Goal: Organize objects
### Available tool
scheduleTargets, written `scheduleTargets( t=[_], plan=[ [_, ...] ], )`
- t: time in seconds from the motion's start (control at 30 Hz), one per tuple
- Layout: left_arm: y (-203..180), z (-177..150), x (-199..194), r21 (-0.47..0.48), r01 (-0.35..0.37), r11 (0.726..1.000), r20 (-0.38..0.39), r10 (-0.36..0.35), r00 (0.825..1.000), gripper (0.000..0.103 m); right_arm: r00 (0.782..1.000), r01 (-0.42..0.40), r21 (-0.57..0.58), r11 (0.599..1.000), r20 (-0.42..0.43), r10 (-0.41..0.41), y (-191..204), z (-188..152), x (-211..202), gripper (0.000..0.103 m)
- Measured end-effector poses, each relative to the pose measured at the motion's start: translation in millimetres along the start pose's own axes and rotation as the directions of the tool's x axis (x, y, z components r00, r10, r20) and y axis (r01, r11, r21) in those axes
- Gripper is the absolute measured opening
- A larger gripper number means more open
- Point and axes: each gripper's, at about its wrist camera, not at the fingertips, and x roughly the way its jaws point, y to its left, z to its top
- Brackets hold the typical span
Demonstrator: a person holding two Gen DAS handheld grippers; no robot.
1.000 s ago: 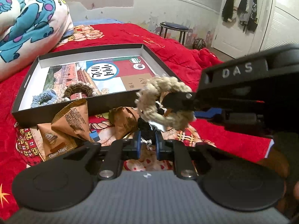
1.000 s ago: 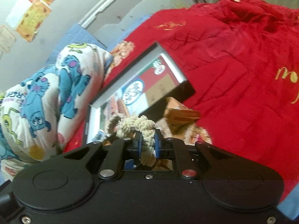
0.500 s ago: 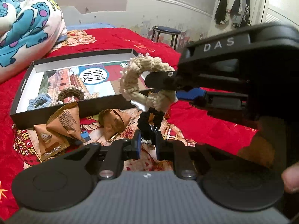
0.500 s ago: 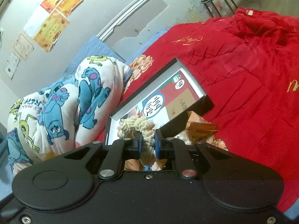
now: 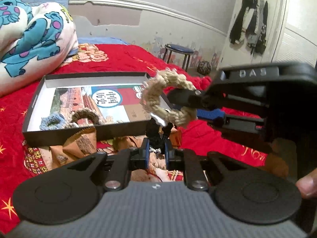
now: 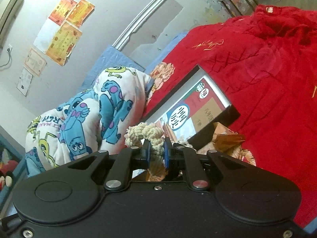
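Progress, judged L to R: in the black box (image 5: 31, 107), at its near-left corner, a blue knitted ring (image 5: 52, 121) and a brown braided ring (image 5: 85, 115) are already stowed. Snack packets (image 5: 83, 141) are left on the red bed cover (image 5: 11, 107) just in front of the box wall, so approx. half done. A black scrunchie (image 5: 156, 132) is pinched narrow in the left gripper (image 5: 156, 152) fingers; it appears joined to the beige rope ring (image 5: 168, 103), though the link is blurred. That ring is clamped by the right gripper (image 6: 156, 152), above the box's right corner.

Room: the box centre and right are open; the near wall must be cleared, packets crowd below. Bed to the right is free.
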Motion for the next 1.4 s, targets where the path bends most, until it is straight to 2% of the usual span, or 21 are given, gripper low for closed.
scheduleTargets(
  t=[0.53,0.63,1.4],
  plan=[
    [18.1,11.7,-6.7,-0.057,-0.009,0.998,0.033,0.011,0.999,0.018,1.0,0.025,-0.01,1.0,-0.011,-0.025,-0.8,9.2,14.9,0.013],
    [21.4,11.7,-5.5,-0.087,0.012,0.996,0.033,-0.009,0.999,0.018,1.0,0.021,-0.015,1.0,-0.013,-0.021,-1.3,10.9,18.5,0.013],
    [30.7,14.4,-3.8,-0.107,-0.015,0.994,0.055,0.021,0.998,0.018,1.0,0.018,-0.019,1.0,-0.025,-0.018,-2.0,17.4,31.2,0.013]
  ],
)
